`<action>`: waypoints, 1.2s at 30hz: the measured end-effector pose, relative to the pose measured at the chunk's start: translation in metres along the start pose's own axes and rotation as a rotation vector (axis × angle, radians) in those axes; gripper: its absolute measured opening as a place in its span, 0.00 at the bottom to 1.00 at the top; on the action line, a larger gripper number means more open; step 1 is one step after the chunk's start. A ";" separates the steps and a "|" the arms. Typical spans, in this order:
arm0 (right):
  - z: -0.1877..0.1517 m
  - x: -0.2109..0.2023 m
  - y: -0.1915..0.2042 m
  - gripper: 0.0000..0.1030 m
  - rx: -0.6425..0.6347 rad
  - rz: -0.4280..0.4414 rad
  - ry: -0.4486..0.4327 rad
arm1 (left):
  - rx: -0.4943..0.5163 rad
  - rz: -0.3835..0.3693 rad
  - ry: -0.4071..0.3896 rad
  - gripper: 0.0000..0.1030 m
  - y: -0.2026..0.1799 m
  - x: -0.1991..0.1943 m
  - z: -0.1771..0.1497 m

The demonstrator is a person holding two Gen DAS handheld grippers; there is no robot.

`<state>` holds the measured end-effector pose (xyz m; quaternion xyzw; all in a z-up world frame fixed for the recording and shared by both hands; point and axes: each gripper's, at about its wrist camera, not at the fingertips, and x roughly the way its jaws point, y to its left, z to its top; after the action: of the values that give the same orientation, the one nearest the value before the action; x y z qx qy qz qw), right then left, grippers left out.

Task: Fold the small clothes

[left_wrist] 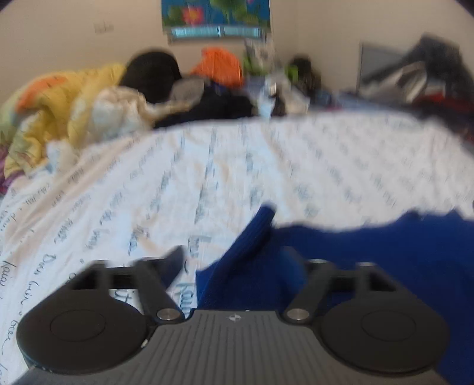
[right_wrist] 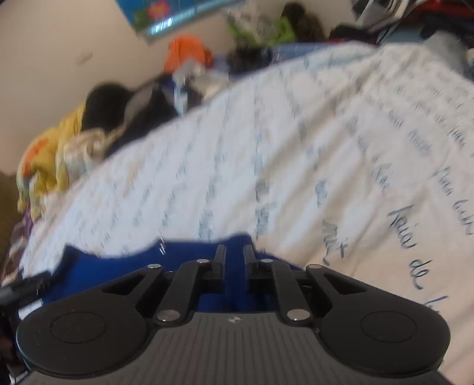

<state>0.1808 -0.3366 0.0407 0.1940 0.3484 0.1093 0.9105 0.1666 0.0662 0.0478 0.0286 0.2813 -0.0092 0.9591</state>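
Left gripper: jaws spread wide, nothing pinched; a raised fold of the blue garment stands in the gap between the fingers but the pads do not press on it; left finger hangs over the sheet, right finger mostly hidden behind the blue cloth. Right gripper: jaws drawn close together, a narrow slit left between the fingertips, blue cloth showing in that slit and beneath the fingers; whether the pads actually pinch the cloth cannot be told from this view. The garment lies on the near edge of the sheet, directly under both grippers, rumpled, one ribbed flap tipped up in the left wrist view; its far edge is wavy against the white. The sheet is white with rows of blue handwriting print, and spreads from the garment to the far side of the bed. Beyond the sheet's far edge, against the wall: a yellow and orange quilt at the far left, a black lump beside it, an orange cloth further along, mixed dark clothes heaped toward the right. On the wall above the orange cloth hangs a blue poster with flowers. Both views are blurred; small details unreadable.
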 end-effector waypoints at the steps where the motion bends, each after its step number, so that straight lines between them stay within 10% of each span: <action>1: -0.001 -0.010 0.008 0.17 -0.018 0.009 -0.050 | -0.019 -0.028 -0.044 0.85 -0.003 -0.011 0.003; 4: -0.006 -0.004 0.046 0.39 -0.145 0.068 -0.032 | -0.029 -0.183 0.010 0.73 -0.028 -0.006 0.018; 8: -0.022 0.053 0.069 0.40 -0.286 -0.070 0.079 | -0.015 -0.203 0.181 0.65 -0.050 0.046 0.011; 12: -0.044 0.052 0.050 0.42 -0.339 -0.068 -0.059 | 0.050 -0.184 0.109 0.69 -0.037 0.055 -0.009; 22: -0.046 0.044 0.067 0.44 -0.380 -0.167 -0.036 | 0.054 -0.080 0.087 0.77 -0.050 0.015 -0.018; 28: -0.075 0.028 0.073 0.94 -0.404 -0.148 0.018 | -0.007 -0.189 0.103 1.00 -0.033 -0.001 -0.052; 36: -0.085 -0.009 0.080 0.95 -0.313 -0.107 -0.017 | 0.028 -0.238 0.095 0.96 -0.040 -0.051 -0.051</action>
<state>0.1115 -0.2438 0.0225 0.0320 0.3293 0.1120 0.9370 0.0946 0.0292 0.0307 0.0087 0.3279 -0.1256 0.9363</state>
